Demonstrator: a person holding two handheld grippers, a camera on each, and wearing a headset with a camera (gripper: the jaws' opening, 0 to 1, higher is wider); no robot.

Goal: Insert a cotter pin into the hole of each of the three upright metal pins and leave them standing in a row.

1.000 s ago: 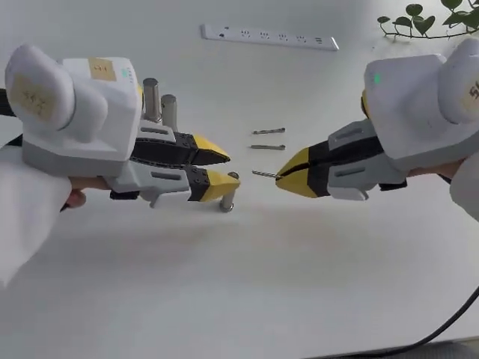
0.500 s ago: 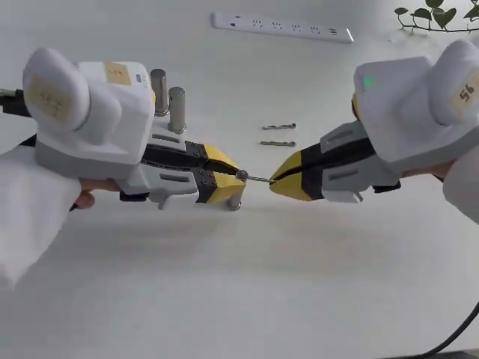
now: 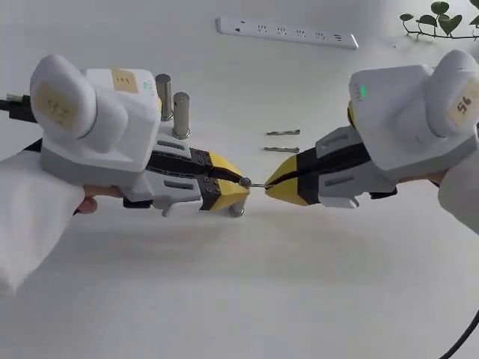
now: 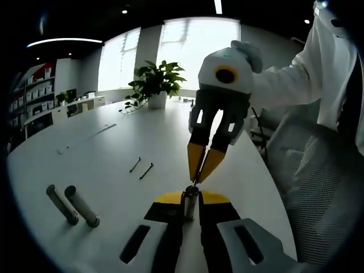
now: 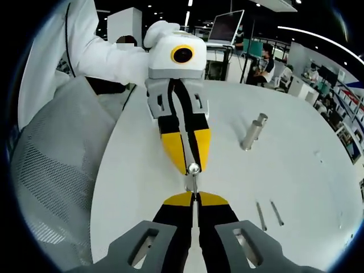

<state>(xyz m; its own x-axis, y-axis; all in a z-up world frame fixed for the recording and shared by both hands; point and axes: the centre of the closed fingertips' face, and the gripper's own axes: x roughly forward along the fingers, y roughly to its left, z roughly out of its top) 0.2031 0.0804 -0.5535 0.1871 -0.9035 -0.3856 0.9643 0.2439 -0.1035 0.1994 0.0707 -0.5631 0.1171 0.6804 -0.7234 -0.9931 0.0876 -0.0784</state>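
Note:
My left gripper is shut on an upright metal pin that stands on the white table. From the right, my right gripper is shut on a thin cotter pin. The cotter pin's free end touches the metal pin's head; whether it is in the hole I cannot tell. Two more metal pins stand side by side behind the left gripper. Two spare cotter pins lie on the table behind the jaw tips.
A white power strip lies along the far edge of the table. A potted plant trails in at the far right corner. The person's white sleeve covers the near left.
The left gripper has closed on the metal pin. The right gripper has moved left, bringing the cotter pin's tip up to the pin's head.

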